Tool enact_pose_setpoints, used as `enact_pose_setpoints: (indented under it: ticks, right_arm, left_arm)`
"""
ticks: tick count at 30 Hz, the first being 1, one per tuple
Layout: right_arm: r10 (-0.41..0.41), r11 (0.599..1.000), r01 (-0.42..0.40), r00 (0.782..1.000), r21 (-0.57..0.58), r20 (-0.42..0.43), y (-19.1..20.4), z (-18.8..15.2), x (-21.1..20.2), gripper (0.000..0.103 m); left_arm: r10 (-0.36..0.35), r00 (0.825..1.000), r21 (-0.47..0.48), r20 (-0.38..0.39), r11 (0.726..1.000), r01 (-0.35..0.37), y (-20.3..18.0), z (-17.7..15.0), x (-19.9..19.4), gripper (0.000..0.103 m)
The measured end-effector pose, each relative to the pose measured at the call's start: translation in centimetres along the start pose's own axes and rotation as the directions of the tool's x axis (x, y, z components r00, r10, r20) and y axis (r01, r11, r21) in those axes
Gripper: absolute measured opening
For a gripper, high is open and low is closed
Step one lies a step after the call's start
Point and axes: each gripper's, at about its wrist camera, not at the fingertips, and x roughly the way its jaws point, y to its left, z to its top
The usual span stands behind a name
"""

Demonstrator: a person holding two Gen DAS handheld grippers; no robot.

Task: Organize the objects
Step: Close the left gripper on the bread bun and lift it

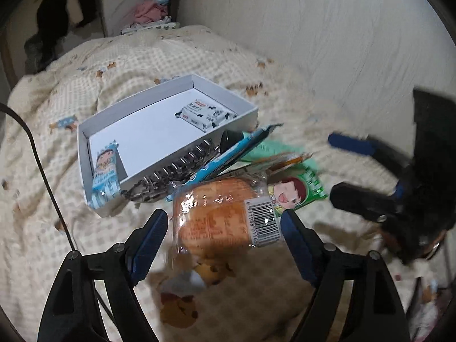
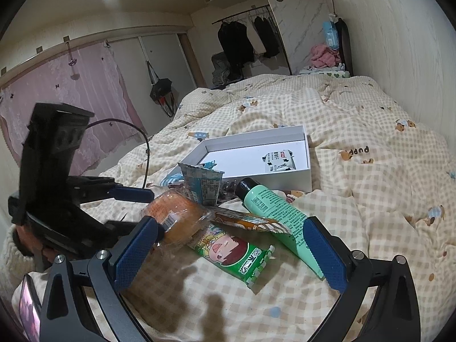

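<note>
An orange bread packet (image 1: 216, 216) (image 2: 176, 213) lies on the checked duvet between the blue pads of my left gripper (image 1: 223, 216). A gap shows at the left pad, so the jaws stand open around it. Behind it lie a blue packet (image 1: 228, 154), a green cartoon snack packet (image 1: 296, 191) (image 2: 230, 253) and a green tube with a black cap (image 2: 279, 213). The white box (image 1: 85, 154) (image 2: 309, 171) holds a white sachet (image 1: 205, 114) (image 2: 278, 161), and a blue cartoon packet (image 1: 105, 176) leans over its near corner. My right gripper (image 2: 228, 253) (image 1: 330, 168) hangs open over the green snack packet, holding nothing.
A silver ribbed strip (image 1: 171, 176) lies against the box's near wall. A black cable (image 1: 37, 156) runs along the left of the bed. The wall (image 1: 356, 42) borders the bed on the right. A phone (image 2: 28, 310) lies at the lower left, with hanging clothes (image 2: 236, 42) at the far end.
</note>
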Motion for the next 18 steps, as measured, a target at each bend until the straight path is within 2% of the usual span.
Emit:
enact_pose_setpoints:
  ticks: [3,6,15,17,18]
  right_arm:
    - [0.002,1.000,-0.002,1.000,0.003,0.000,-0.1,0.0,0.0,0.103]
    - [0.003,1.000,-0.003,1.000,0.004,0.000,-0.1,0.0,0.0,0.103]
    - [0.004,1.000,-0.004,1.000,0.006,-0.001,-0.1,0.0,-0.1,0.103]
    - [0.005,1.000,-0.005,1.000,0.008,-0.001,-0.1,-0.1,-0.1,0.103]
    - [0.005,1.000,-0.005,1.000,0.009,0.000,-0.1,-0.1,-0.1,0.103]
  left_arm:
    - [0.007,1.000,0.019,-0.025,1.000,-0.006,-0.5,0.4,0.5,0.084]
    - [0.028,0.996,0.011,-0.082,1.000,-0.027,-0.2,0.9,1.4,0.085]
    - [0.030,0.984,-0.085,-0.173,0.995,-0.045,0.9,1.8,3.2,0.086]
    - [0.055,0.980,-0.087,-0.192,0.994,-0.073,1.0,1.5,3.4,0.086]
    - [0.095,0.976,-0.074,-0.196,0.991,-0.112,0.8,1.4,3.4,0.086]
